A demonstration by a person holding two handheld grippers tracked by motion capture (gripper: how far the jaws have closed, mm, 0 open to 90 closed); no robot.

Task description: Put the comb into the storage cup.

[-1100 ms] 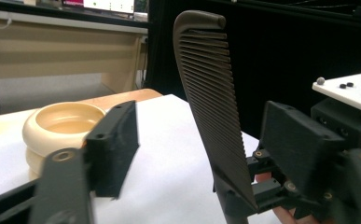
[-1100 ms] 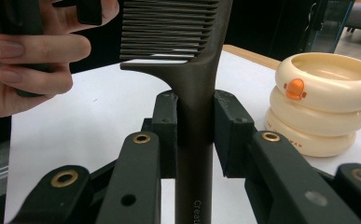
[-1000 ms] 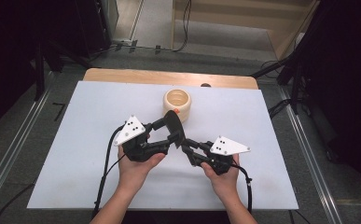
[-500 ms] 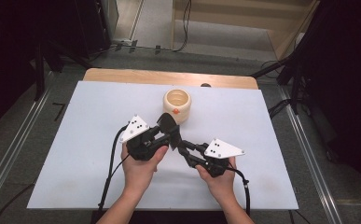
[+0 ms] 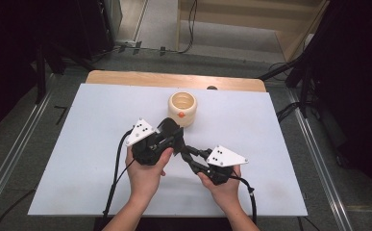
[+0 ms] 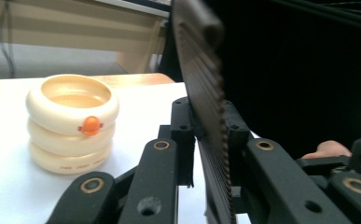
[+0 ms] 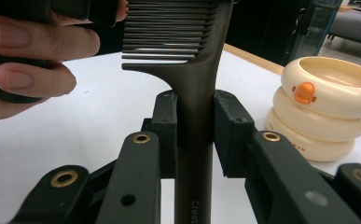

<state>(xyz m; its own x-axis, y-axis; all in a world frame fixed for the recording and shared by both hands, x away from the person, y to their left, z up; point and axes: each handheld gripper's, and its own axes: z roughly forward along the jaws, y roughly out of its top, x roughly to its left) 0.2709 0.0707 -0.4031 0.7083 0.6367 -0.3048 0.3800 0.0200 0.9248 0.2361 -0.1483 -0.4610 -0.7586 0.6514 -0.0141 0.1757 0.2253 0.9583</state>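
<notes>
Handover in progress — both grippers clench the comb (image 7: 194,93) above the mat, near the cup (image 5: 182,109). Right gripper (image 7: 194,135) grips the handle; left gripper (image 6: 206,135) grips the toothed end. Next — probably release one side.

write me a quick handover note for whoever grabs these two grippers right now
Left gripper: shut on the toothed end of the dark comb.
Right gripper: shut on the comb's handle.
Both hold the one comb above the white table, in front of the cream ringed holder, which stands upright with its orange knob facing the person.
Done: comb lifted and gripped at both ends.
Left: probably release one gripper and put the comb in the holder; its mouth looks open.
</notes>
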